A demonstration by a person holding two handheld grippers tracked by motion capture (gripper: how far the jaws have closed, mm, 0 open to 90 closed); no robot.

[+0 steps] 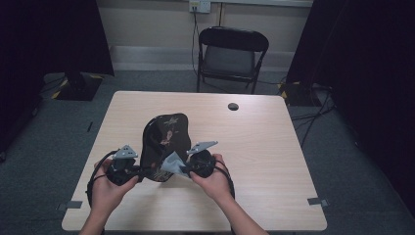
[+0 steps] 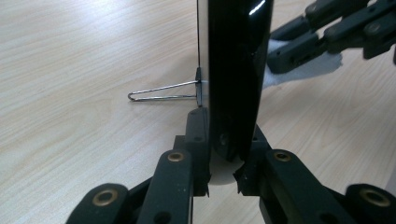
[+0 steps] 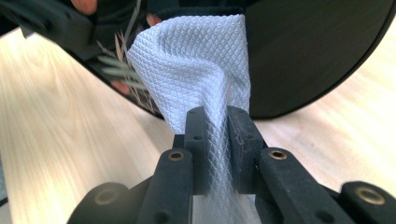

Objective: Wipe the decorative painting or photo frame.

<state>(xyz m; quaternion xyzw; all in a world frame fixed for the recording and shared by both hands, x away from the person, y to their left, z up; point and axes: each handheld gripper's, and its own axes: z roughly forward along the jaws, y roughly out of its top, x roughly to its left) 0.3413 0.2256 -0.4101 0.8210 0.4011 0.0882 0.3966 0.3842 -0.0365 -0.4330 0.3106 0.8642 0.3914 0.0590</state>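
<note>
A glossy black plate (image 1: 165, 139) painted with flowers stands tilted on edge on the table. My left gripper (image 1: 140, 172) is shut on its lower left rim. In the left gripper view the plate (image 2: 238, 70) is edge-on between the jaws of my left gripper (image 2: 224, 154), and a thin wire stand (image 2: 161, 92) juts from its back. My right gripper (image 1: 184, 169) is shut on a pale cloth (image 1: 171, 164) pressed against the plate's lower face. The right gripper view has the quilted white cloth (image 3: 196, 60) pinched in my right gripper (image 3: 218, 122), with the plate (image 3: 308, 51) behind it.
The light wooden table (image 1: 254, 147) has a round cable hole (image 1: 233, 106) near its far edge. A black folding chair (image 1: 232, 51) stands beyond the table. Dark curtains hang at both sides, and cables lie on the floor at the right.
</note>
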